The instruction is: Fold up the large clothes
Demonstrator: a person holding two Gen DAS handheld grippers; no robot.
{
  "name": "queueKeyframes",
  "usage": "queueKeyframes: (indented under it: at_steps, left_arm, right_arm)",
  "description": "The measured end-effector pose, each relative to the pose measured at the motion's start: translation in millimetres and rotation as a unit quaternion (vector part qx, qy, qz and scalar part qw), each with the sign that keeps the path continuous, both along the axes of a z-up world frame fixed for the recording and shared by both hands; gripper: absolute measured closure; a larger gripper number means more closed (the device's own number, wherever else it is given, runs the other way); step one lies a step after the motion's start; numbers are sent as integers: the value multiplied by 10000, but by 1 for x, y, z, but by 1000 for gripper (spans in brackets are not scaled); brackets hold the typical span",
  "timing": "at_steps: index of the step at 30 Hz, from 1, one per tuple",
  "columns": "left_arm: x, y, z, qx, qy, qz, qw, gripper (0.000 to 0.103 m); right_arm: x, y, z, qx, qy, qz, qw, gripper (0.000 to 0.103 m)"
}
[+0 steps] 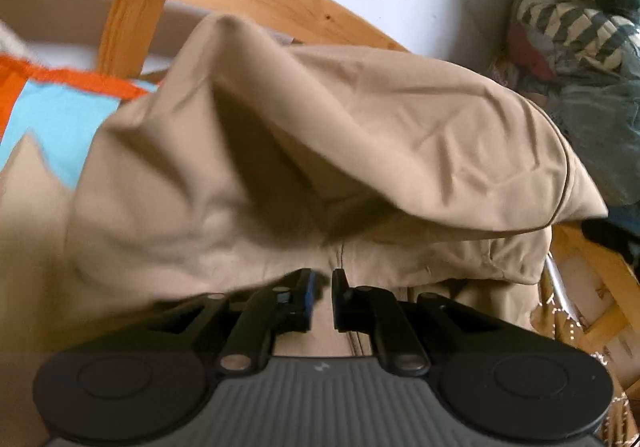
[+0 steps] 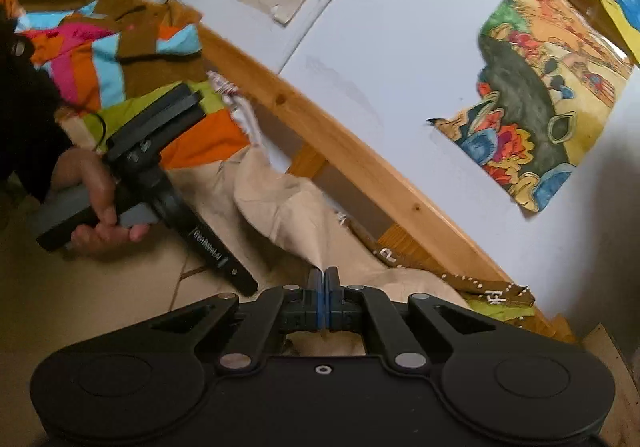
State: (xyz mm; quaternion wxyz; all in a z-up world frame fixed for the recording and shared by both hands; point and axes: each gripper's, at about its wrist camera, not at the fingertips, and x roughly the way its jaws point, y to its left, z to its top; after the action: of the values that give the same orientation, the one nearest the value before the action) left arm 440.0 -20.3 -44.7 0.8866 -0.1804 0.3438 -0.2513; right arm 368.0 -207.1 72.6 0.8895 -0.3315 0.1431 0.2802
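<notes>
One gripper [image 2: 322, 279] pinching beige garment [image 2: 276, 207]

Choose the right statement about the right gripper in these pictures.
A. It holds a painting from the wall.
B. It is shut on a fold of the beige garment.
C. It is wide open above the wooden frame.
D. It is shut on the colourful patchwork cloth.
B: in the right wrist view the right gripper has its fingers pressed together, with a peak of the beige garment pinched between them.

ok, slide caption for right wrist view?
Right tongs shut on beige garment; a hand holds the left tongs nearby.
</notes>
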Motion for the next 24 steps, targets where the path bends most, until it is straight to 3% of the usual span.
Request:
queueKeyframes:
  at_steps: [9,15,16,18,19,22,24]
  left_arm:
    - [-49,34,4,354,60,370,9987,89]
    - [-126,77,-5,819,310,260,9958,87]
    - [-136,86,-4,787,345,317,9958,87]
    - [-153,103,-1,641,358,465,9962,87]
    - [-158,109,4,606,321,569,9960,85]
    - [-163,118,22,535,73,820,9952,64]
    - [-158,113,35,367,-133,822,9959,61]
  right_arm:
    - [-86,2,-47,179,736,-184,9970,103]
    - [-123,-7,-106,43,1417,-734,9872,101]
    - [-128,-15,-108,230,1566,-839,9838,97]
    - [-140,-34,-102,774,1839,-1037,9744,79]
    - [-146,-43,-97,979,1862,-1130,9711,75]
    - [-149,-72,-76,1559,1718,-1489,9612,73]
    - [-133,-88,-60,1923,1448,-1827,9532,73]
